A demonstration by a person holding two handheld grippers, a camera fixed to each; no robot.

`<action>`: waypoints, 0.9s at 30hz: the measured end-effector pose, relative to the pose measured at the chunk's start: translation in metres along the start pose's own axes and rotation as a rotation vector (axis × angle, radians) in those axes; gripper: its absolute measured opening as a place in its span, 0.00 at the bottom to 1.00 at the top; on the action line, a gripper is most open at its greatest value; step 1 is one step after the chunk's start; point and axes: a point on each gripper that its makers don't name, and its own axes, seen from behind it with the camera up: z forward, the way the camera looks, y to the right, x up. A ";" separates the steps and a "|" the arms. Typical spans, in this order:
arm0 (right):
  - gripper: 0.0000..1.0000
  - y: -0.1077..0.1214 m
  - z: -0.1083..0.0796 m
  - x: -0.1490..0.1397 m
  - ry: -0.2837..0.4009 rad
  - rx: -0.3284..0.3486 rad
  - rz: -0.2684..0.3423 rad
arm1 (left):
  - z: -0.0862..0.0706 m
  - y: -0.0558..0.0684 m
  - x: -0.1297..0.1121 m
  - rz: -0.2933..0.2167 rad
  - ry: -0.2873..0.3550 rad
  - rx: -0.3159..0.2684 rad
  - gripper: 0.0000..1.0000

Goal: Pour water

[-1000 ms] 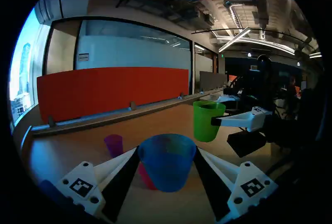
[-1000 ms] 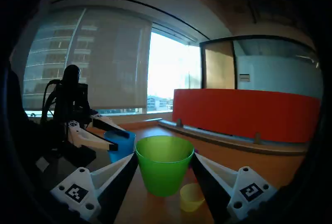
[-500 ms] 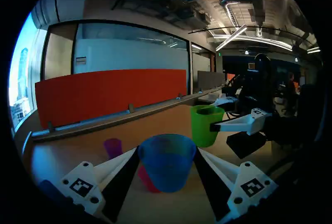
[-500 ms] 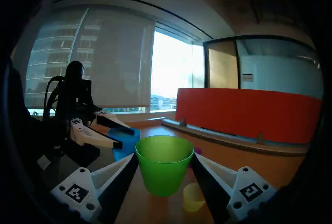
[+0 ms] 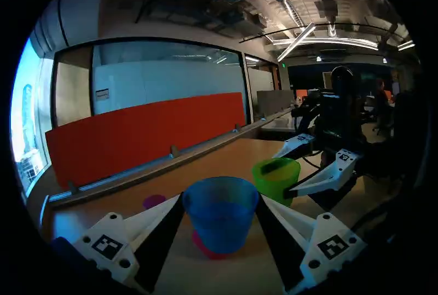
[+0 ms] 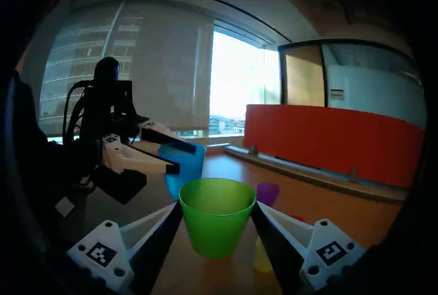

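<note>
The left claw points forward and sits level. Both its fingers press on opposite sides of an upright blue cup. The right claw has the same pose, with both fingers clamped on the walls of an upright green cup. In the left gripper view, the right claw reaches in from the right, its fingers slanting down and to the left. In the right gripper view, the left claw comes in from the left, near the right claw and higher up. The hands holding them are too dark to make out.
</note>
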 end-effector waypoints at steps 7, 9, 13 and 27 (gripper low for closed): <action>0.91 -0.010 0.003 -0.010 -0.026 0.035 0.000 | 0.003 -0.003 0.009 0.057 0.005 0.009 0.88; 0.91 -0.013 0.004 -0.012 -0.028 0.042 -0.001 | 0.004 -0.004 0.011 0.070 0.007 0.012 0.88; 0.91 -0.018 0.007 -0.014 -0.035 0.059 -0.001 | 0.005 -0.007 0.016 0.094 0.011 0.018 0.88; 0.91 -0.028 0.013 -0.021 -0.051 0.099 0.002 | 0.010 -0.005 0.025 0.219 0.002 0.016 0.88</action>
